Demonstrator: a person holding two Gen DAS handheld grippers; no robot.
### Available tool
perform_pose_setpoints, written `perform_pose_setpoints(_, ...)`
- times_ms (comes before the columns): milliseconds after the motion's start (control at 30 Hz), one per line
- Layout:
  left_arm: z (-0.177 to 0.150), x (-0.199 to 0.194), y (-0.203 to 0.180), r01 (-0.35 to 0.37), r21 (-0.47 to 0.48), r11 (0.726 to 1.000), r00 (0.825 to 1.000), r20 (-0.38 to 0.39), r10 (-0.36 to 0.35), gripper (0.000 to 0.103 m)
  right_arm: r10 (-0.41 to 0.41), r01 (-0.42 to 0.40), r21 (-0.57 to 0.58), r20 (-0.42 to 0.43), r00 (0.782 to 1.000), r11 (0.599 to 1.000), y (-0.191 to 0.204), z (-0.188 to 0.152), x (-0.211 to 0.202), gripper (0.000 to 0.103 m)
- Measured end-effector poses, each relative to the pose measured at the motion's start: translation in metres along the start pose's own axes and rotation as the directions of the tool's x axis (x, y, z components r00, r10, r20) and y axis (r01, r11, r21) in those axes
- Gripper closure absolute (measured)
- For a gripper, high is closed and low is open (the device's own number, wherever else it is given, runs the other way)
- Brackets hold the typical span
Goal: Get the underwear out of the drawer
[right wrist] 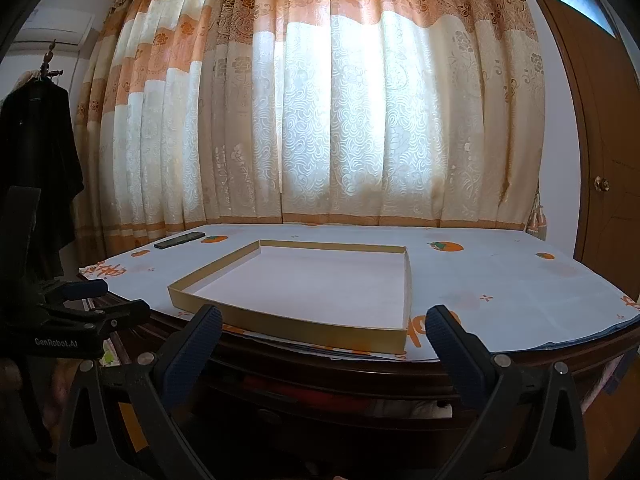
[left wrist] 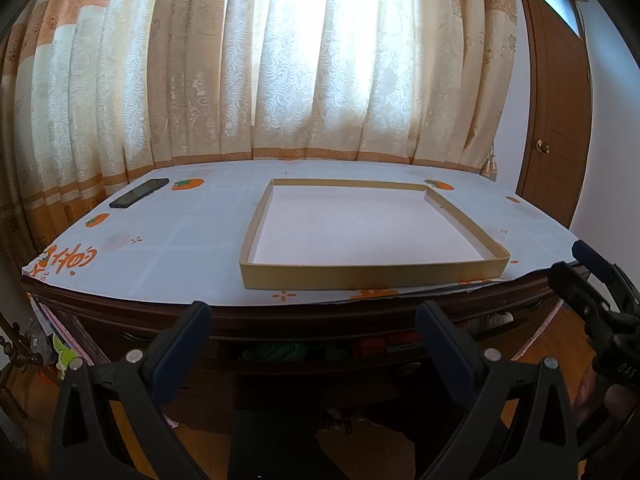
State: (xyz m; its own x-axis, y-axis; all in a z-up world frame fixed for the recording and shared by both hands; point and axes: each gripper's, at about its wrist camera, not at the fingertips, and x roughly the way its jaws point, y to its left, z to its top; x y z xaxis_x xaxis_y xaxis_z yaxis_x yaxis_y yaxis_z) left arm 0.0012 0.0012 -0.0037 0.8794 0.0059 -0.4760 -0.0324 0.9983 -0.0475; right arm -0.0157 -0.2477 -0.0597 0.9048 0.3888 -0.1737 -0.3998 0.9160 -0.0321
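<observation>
Found the left tool (left wrist: pixel 314 320) spread wide, gripping nothing, pointed at the front edge of a dark wooden surface (left wrist: pixel 160 312). Found the right tool (right wrist: pixel 324 320) likewise spread wide and empty, just to the right of the left one and aimed at the same edge.

Noticed a drawer (left wrist: pixel 300 372) directly below the surface's edge, pulled out only a slit, ahead of both tools and touched by neither. Glimpsed bunched fabric inside the gap: something green (left wrist: pixel 280 350) near the middle, something red (left wrist: pixel 384 344) to its right, something pale (left wrist: pixel 492 318) farther right. Could not tell in the dimness which of these was underwear.

Saw on top a white tablecloth (left wrist: pixel 192 240) printed with orange fruit and orange lettering, draped over the front edge. Saw on it a shallow gold-walled cardboard tray (left wrist: pixel 372 276) with a white floor, lying flat near the front. Spotted a black phone (left wrist: pixel 140 193) lying flat at the far left corner, well apart from the tray.

Looked past the surface to cream-and-orange patterned curtains (left wrist: pixel 320 60), backlit and drawn shut, and to a brown wooden door (left wrist: pixel 556 120) with a round knob on the right. Made out, in the right wrist view, a dark garment (right wrist: pixel 36 160) hanging at far left.
</observation>
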Motion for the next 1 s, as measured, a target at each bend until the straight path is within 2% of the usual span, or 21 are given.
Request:
perform_pose_setpoints(533, 0.000, 0.000, 0.000, 0.001, 0.000, 1.000, 1.000, -0.001, -0.001, 0.000, 0.005, -0.004, -0.043, 0.029, 1.000, 0.999, -0.002, -0.009, 0.006, 0.000)
perform_pose_setpoints(733, -0.001, 0.000, 0.001, -0.002, 0.002, 1.000, 1.000, -0.002, 0.002, 0.000, 0.023, -0.015, -0.097, 0.074, 0.997, 0.995, -0.003, -0.024, 0.018, 0.000)
perform_pose_setpoints(900, -0.004, 0.003, 0.001, 0.003, 0.008, 1.000, 1.000, -0.007, -0.003, 0.000, 0.057, -0.052, -0.065, 0.083, 0.995, 0.997, -0.016, -0.038, 0.035, 0.000)
perform_pose_setpoints(1000, -0.005, 0.005, -0.001, 0.000, 0.014, 1.000, 1.000, -0.012, 0.000, 0.000, 0.043, -0.038, -0.069, 0.078, 0.996, 0.997, -0.019, -0.042, 0.040, 0.000)
